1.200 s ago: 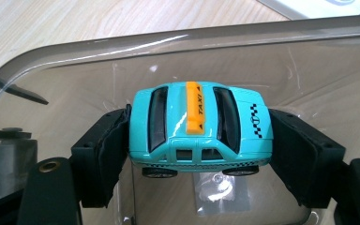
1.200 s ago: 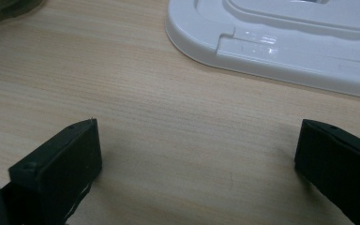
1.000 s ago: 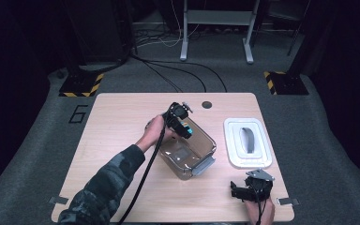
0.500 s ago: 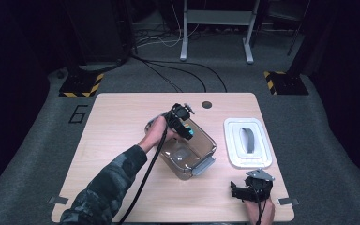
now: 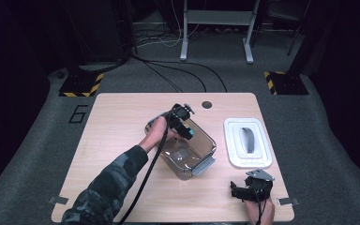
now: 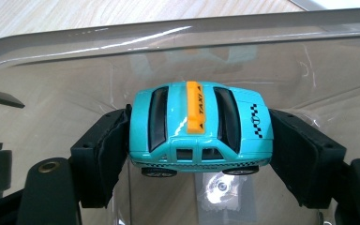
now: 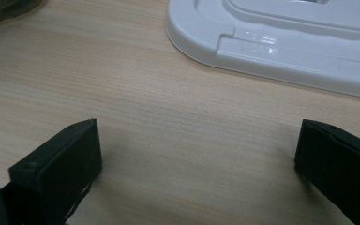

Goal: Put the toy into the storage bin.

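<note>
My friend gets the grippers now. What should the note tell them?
Left gripper: shut on the teal toy taxi, held over the clear plastic box.
Right gripper: open, holding nothing, resting on the table near the white lid.
Done: the taxi is picked up.
Left: probably let the taxi go into the box, then perhaps put the lid on.

toy taxi [image 6: 199,127] | teal, orange roof sign | clamped over clear bin [image 6: 309,75]

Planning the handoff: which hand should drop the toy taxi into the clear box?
Left. The left gripper already clamps the taxi over the box. The right gripper sits open near the white lid.
</note>
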Demonstrator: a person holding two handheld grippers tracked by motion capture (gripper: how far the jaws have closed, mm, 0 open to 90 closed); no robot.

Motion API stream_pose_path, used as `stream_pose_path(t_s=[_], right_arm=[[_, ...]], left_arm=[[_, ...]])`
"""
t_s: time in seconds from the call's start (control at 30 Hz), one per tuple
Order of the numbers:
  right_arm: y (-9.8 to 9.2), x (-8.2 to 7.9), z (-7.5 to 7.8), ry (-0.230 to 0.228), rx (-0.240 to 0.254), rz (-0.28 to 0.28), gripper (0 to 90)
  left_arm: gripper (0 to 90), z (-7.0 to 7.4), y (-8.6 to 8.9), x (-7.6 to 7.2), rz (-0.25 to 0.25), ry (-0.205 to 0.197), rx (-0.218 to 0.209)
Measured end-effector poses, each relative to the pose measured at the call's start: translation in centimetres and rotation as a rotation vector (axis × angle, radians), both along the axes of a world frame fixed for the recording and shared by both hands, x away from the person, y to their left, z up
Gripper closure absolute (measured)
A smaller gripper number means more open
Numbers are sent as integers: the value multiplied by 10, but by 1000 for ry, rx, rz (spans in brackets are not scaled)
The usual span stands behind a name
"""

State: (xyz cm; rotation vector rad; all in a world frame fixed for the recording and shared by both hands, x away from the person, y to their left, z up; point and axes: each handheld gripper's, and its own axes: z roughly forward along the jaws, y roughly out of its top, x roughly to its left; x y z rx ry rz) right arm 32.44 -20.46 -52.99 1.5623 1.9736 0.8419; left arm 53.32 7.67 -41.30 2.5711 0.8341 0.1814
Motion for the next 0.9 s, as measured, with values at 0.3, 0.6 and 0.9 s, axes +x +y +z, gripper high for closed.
stream_pose_path(t_s=[0.3,0.6,0.9], right_arm=[[0,0,0,-1,-1,2,4],[0,0,0,0,-3,4,4],[0,0,0,-1,-4,6,3]], left_arm=[[145,7,5,-4,8,-10,-36],[76,26,27,-20,-3,-52,-81],[45,42,55,-40,-13,-99,-118]])
